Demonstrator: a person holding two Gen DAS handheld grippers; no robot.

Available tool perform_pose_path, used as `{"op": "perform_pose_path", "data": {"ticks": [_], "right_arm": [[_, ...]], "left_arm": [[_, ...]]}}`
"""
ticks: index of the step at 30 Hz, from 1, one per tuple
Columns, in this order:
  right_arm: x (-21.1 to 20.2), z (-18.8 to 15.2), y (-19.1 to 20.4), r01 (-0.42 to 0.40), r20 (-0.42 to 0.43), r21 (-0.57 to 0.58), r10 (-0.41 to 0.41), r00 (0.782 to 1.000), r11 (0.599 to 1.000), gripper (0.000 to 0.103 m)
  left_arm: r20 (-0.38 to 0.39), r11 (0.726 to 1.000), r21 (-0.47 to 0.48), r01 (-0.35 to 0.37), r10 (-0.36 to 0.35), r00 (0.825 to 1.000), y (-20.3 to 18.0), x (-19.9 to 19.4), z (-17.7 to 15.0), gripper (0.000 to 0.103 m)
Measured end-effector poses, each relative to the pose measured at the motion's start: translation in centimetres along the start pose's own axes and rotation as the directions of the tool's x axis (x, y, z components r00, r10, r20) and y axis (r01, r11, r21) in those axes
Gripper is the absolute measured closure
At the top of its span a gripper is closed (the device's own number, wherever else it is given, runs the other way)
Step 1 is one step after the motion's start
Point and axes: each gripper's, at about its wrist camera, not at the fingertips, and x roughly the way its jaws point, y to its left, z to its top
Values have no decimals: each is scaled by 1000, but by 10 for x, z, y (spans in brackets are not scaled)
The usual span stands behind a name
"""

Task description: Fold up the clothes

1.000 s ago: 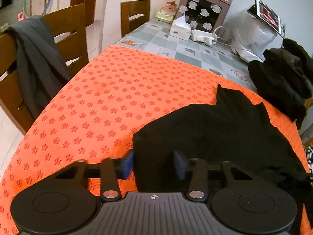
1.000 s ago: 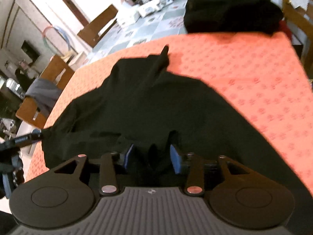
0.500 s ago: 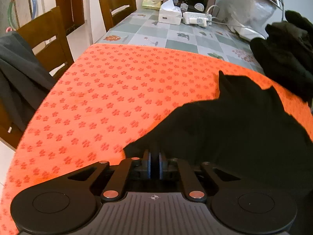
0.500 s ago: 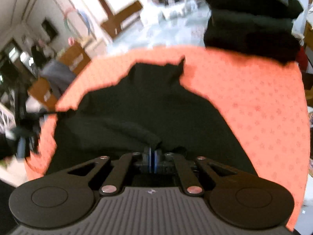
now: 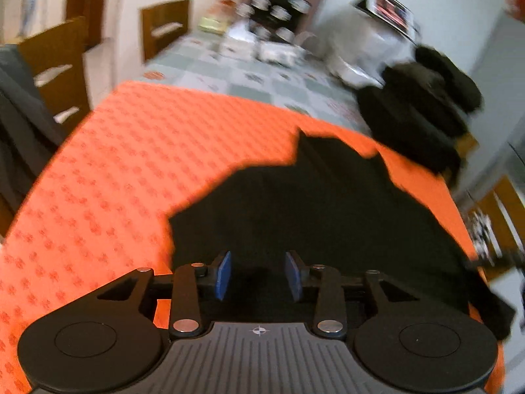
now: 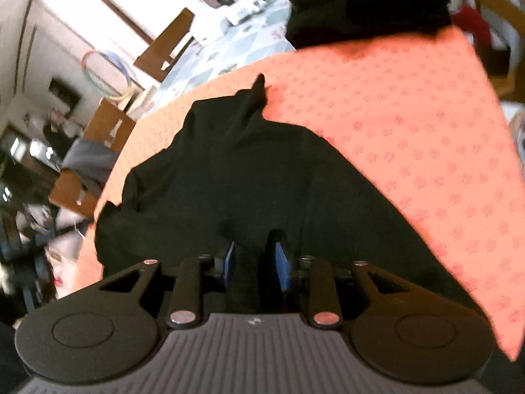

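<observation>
Bench point(image 5: 108, 164) under orange cloth with small flower print; farther half under pale checked cloth point(image 5: 210, 69). Wooden chair point(image 5: 164, 26) at 11 o'clock in left wrist view, near pale wall. Second wooden chair point(image 5: 55, 65) at 9 o'clock, grey garment point(image 5: 16, 111) hung over its back. Patterned box point(image 5: 282, 3) at 12 o'clock, far end of bench. Lit screen point(image 5: 388, 10) at 1 o'clock on white bundle. Light floor beside chairs. In right wrist view, hoop point(image 6: 105, 75) at 10 o'clock near white wall, bright daylight. Background blurred.
</observation>
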Motion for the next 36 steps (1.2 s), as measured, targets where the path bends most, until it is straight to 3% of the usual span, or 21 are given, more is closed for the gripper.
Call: {"op": "perform_pose_path", "data": {"ticks": [6,12,17,19,21,26,36], "right_arm": [[38,5,-1,13,-87,55,-8,996,998,72],[42,8,-9,45,-28,160,-41,999,986,72],[51,5,-6,62,-23,134,-60,998,989,73],[51,4,-8,59,-10,146,-59,998,988,92],[49,4,-8,49,6,156,-51,999,986,95],[31,13,-5,19,71,155,-30,997,988,96],[7,22,-28,106,167,222,-145,975,969,98]], "left_arm": [[-72,999,23,38,-36,997,-11,23,-23,64],[-97,999,2,38,-38,995,-6,40,-28,64],[-105,998,-13,59,-60,993,-1,40,-28,64],[-110,998,-19,60,-62,992,-1,41,-27,64],[-111,998,-22,59,-61,992,-1,42,-27,64],[-108,998,-25,61,-63,992,-2,41,-27,64],[-98,998,-29,63,-65,993,-1,41,-30,64]]}}
